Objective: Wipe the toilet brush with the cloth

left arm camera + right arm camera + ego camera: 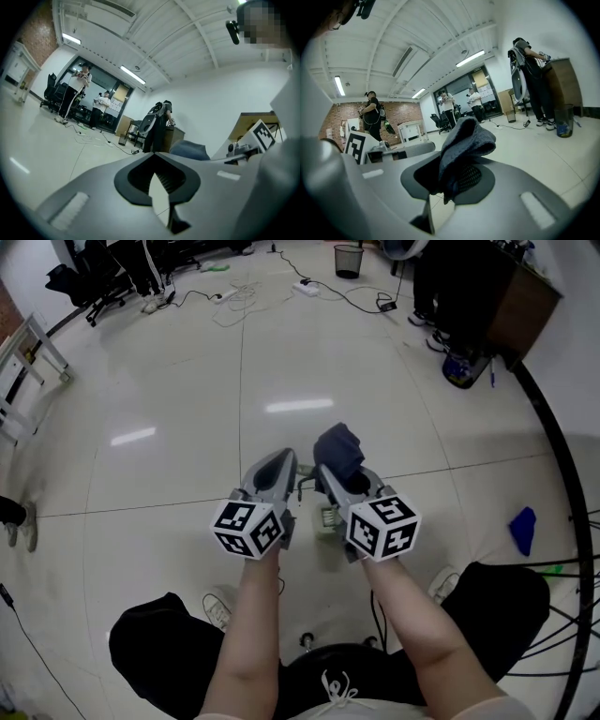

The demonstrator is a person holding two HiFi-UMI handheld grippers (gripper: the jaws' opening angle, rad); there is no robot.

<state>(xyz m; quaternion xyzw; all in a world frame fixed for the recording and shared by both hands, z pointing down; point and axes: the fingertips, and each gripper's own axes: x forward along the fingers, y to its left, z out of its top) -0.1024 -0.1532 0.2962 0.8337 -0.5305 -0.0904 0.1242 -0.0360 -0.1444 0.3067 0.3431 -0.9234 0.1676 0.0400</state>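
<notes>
My right gripper (330, 471) (457, 178) is shut on a dark blue cloth (339, 448) (464, 140), which bunches up above its jaws. Close beside it on the left, my left gripper (283, 465) (157, 183) has its jaws together at the tips; only pale floor shows through the slit behind them. Both are held side by side above the tiled floor, in front of the person's knees. In the head view a small pale object (326, 518) shows low between the two grippers; I cannot tell what it is. No toilet brush is clearly visible in any view.
Cables (246, 296) and a black mesh bin (348, 259) lie at the far end of the floor. A dark cabinet (511, 298) stands at the right, with a blue item (523, 529) on the floor nearer me. Other people (77, 91) stand across the room.
</notes>
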